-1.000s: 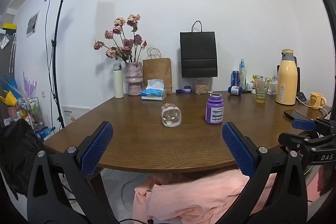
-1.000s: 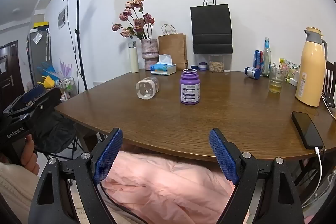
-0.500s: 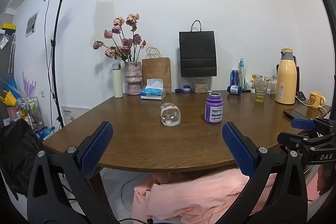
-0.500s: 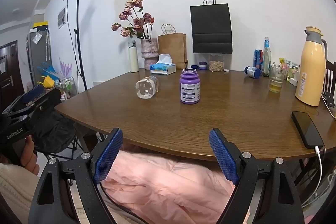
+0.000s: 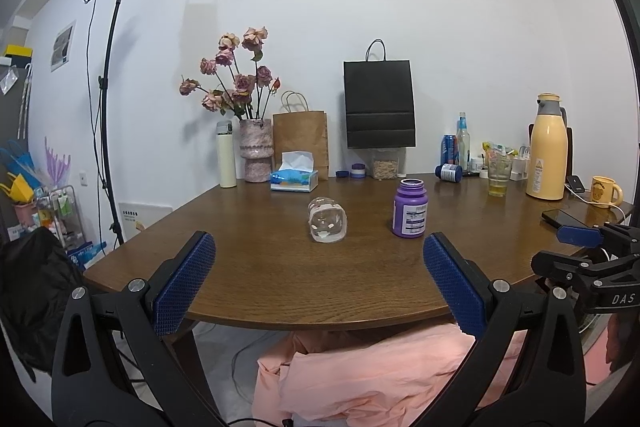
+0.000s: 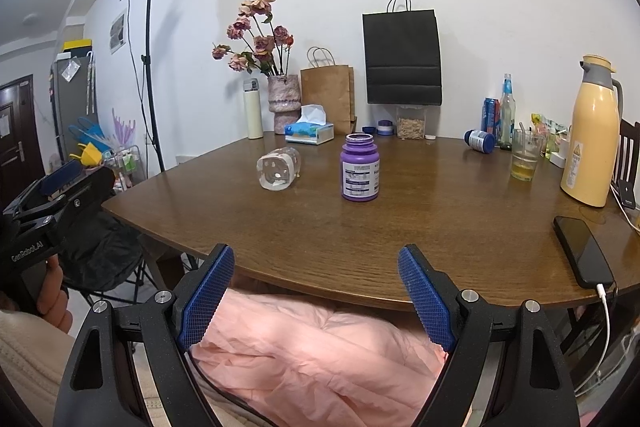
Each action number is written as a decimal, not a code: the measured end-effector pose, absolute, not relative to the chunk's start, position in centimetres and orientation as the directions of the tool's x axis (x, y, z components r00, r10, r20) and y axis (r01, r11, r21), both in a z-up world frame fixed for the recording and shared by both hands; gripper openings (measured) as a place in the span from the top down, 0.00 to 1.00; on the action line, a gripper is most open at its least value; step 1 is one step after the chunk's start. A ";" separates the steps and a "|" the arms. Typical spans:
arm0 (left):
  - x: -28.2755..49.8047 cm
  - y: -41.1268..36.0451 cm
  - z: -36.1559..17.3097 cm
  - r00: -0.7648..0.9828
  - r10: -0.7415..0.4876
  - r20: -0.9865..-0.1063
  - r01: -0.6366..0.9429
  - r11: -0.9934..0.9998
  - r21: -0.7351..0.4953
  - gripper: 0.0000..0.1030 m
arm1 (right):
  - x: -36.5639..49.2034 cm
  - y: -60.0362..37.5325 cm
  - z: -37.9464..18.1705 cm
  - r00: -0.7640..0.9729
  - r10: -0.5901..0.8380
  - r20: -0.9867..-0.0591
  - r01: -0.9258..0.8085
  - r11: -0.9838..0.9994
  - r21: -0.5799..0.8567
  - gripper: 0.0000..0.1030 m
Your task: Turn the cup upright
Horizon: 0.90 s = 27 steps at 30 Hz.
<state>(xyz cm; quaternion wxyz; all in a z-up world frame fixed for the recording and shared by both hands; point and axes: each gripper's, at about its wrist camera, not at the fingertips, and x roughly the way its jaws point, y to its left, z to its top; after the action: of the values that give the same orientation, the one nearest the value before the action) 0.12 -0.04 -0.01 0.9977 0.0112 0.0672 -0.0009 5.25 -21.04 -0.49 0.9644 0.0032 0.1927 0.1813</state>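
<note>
A clear glass cup [image 5: 327, 219] lies on its side near the middle of the brown wooden table [image 5: 280, 275]; it also shows in the right wrist view [image 6: 278, 169]. My left gripper [image 5: 320, 283] is open and empty, held at the table's near edge, well short of the cup. My right gripper [image 6: 316, 291] is open and empty, also at the near edge, with the cup ahead and to the left. The right gripper shows at the right edge of the left wrist view [image 5: 588, 247], and the left gripper at the left edge of the right wrist view [image 6: 52, 195].
A purple bottle [image 5: 409, 207] stands just right of the cup. A tissue box [image 5: 294, 177], flower vase [image 5: 256, 151], paper bags, yellow thermos [image 5: 547, 147], glass of liquid [image 5: 498, 177], mug [image 5: 604, 191] and phone [image 6: 582, 253] ring the table's back and right.
The left wrist view has shifted very slightly, the table sitting a little lower. The cup and both open grippers are otherwise unchanged.
</note>
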 end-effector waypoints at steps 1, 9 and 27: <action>0.1 0.0 0.0 0.991 0.000 -0.134 0.003 1.000 0.022 0.00 | 5.3 -21.1 -0.5 0.860 0.352 -0.370 -0.349 0.934 0.076 0.14; 0.2 -0.1 0.0 0.991 0.000 -0.136 0.004 1.000 0.024 0.00 | 5.3 -21.1 -0.5 0.859 0.354 -0.370 -0.352 0.933 0.076 0.14; 0.3 0.2 0.0 0.991 0.001 -0.137 0.002 1.000 0.021 0.00 | 5.3 -21.0 -0.4 0.856 0.356 -0.374 -0.354 0.932 0.076 0.14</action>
<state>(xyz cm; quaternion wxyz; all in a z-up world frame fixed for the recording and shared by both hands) 0.26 0.15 -0.04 0.9976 0.0106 0.0688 -0.0005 5.32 -20.99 -0.39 0.9634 0.0022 0.1946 0.1841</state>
